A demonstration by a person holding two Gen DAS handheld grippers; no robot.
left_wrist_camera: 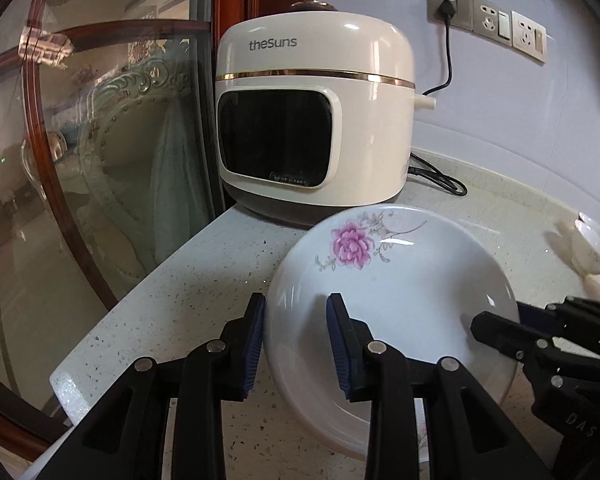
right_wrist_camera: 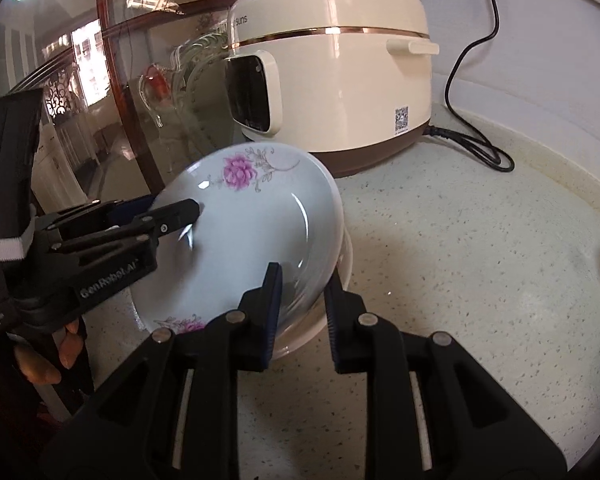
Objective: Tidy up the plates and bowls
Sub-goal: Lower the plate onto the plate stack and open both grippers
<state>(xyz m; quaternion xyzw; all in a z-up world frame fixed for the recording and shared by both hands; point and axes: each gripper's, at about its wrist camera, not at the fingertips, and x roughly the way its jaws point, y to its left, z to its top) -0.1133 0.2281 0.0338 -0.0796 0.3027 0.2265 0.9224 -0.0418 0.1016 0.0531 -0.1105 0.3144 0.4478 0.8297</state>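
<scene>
Up off the surface (right_wrist_camera: pixel 460 280), the top plate (right_wrist_camera: pixel 244 232) tilts, its flower edge high and pointing at the cooker (right_wrist_camera: pixel 340 60). Both grippers, left (left_wrist_camera: pixel 296 340) and right (right_wrist_camera: pixel 304 312), pinch its rim. Another plate (right_wrist_camera: pixel 312 332) lies flat underneath.

You see a white floral plate (right_wrist_camera: pixel 252 232) — pink flower near its far rim — tilted, stacked on a second plate (right_wrist_camera: pixel 180 325) of matching pattern, near the countertop's (right_wrist_camera: pixel 460 280) left edge; white bowls (left_wrist_camera: pixel 592 248) sit toward its right.
</scene>
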